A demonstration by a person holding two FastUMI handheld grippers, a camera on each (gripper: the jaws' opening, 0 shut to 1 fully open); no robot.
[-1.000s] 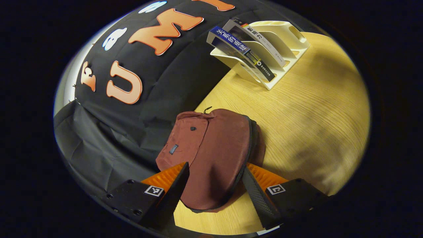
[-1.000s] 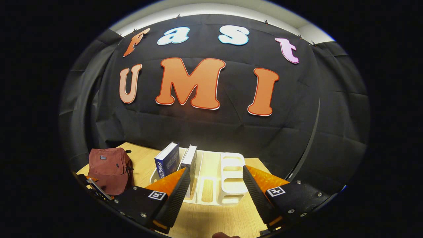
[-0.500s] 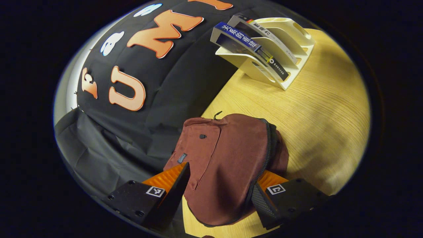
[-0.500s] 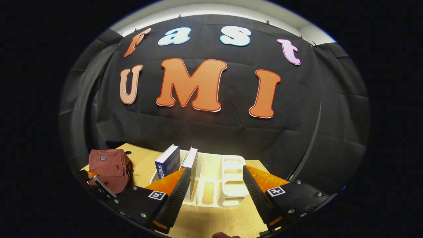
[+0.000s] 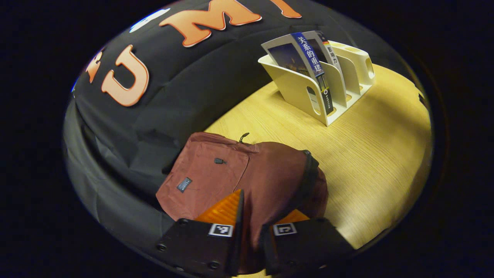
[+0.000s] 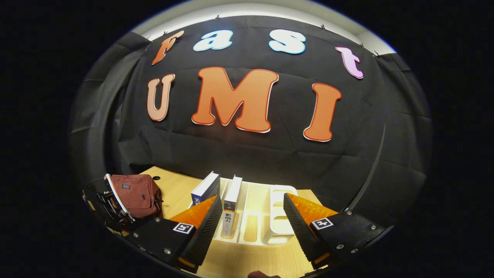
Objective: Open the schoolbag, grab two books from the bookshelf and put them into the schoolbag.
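Schoolbag (image 5: 247, 177): maroon fabric, zip closed, slumped on the wooden table (image 5: 378, 154) at 6 o'clock in the left gripper view.
Left gripper (image 5: 252, 216): fingers narrowed onto a fold of bag fabric near the zipper, probably to steady it for opening.
Bookshelf (image 5: 332, 81): cream, at 1 o'clock, holding two books (image 5: 308, 58).
Right gripper (image 6: 251, 224): fingers wide apart, empty, facing the rack.

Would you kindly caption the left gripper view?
Left tongs pinching the maroon schoolbag, bookshelf behind.
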